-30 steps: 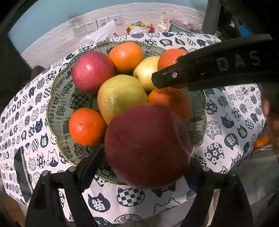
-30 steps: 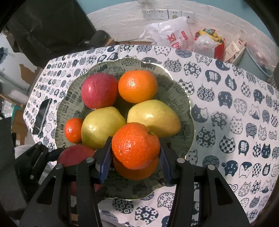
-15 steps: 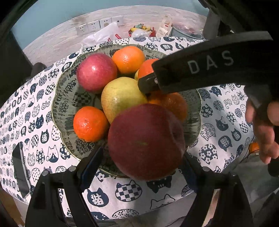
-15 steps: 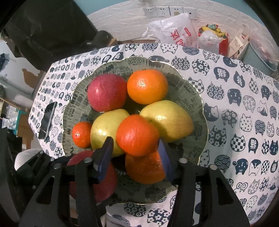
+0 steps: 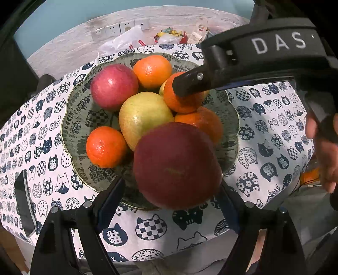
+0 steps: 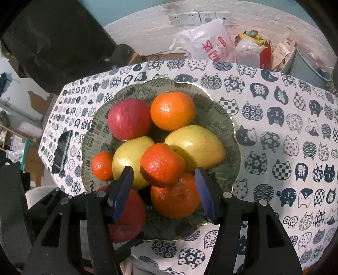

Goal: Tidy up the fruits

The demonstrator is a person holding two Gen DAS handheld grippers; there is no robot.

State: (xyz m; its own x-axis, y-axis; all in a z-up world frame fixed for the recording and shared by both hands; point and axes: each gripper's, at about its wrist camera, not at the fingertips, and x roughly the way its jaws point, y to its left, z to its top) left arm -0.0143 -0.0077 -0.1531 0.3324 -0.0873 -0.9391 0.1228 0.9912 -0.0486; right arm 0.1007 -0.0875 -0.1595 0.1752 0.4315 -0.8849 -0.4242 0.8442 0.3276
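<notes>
Left gripper (image 5: 169, 203) clamping dark red apple (image 5: 177, 165) above near rim of patterned plate (image 5: 71, 127); apple looking heavy, firm, waxy, best held across widest part; right gripper (image 6: 162, 190) opening, pads clear of released orange (image 6: 161, 165) now perching on heaped fruit, likely to roll; plate sitting on cat-print tablecloth (image 6: 285, 148); phone (image 6: 62, 151) lying left; plastic bags (image 6: 211, 45), wall sockets (image 6: 192, 18) far behind.

Teal wall (image 6: 95, 8), white socket strip (image 6: 191, 18), cat-print tablecloth (image 6: 295, 127), dark chair (image 6: 52, 42)
</notes>
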